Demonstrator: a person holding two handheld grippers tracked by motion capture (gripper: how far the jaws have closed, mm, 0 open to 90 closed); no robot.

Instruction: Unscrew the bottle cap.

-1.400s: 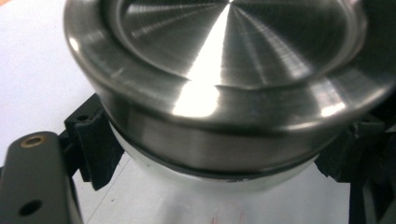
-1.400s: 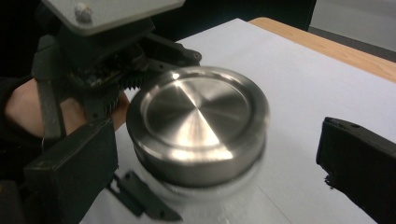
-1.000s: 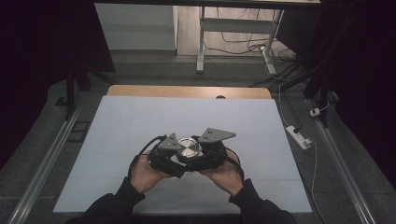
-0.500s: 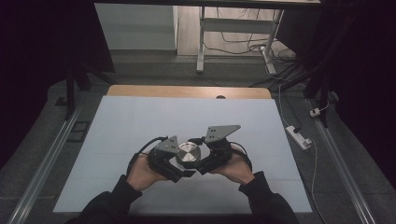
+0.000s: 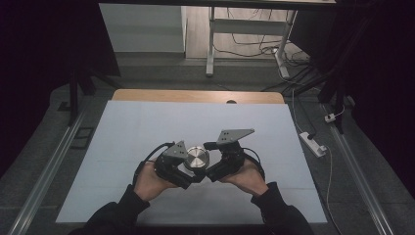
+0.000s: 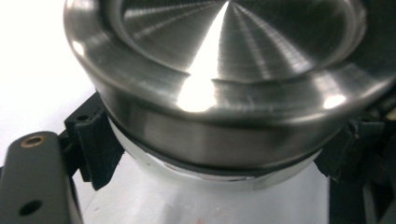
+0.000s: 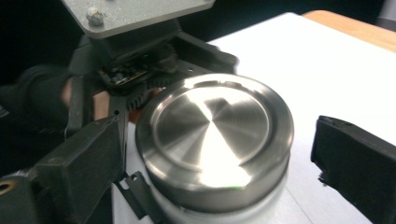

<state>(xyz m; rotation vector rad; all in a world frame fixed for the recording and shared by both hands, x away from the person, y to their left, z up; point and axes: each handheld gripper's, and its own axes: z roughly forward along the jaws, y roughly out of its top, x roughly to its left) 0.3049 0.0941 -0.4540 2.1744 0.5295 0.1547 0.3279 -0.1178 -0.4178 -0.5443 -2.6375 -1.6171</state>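
Centrally on the white-covered table (image 5: pixel 147 127) stands a small jar (image 5: pixel 195 161) with a white body and a brushed-metal screw lid (image 7: pixel 215 135), held between the two hand-held tools near the person's edge. The left gripper (image 5: pixel 188 174) is clamped on the white body just under the lid's rim; in the left gripper view its ribbed black pads (image 6: pixel 95 144) press against the wall on both sides. The right gripper (image 5: pixel 208 169) has just been opening: in the right gripper view the lid sits between its jaws, and the far pad (image 7: pixel 355 163) stands plainly apart from the metal, while the near one lies close beside the rim, whether touching is hard to tell at this angle.

Handling, as judged from the surfaces: lid and body both look rigid, so neither should yield under a firm pinch. The lid's machined, glossy wall probably offers little friction and no knurling, so a grip there is likely to slip unless the pads seat squarely across its full height at opposite points. The thick metal suggests a top-heavy object for its size. The white body, matte and straight-walled, appears the safer place to anchor; the lid's vertical band, not its bevelled top edge, is the sensible place for the turning gripper.
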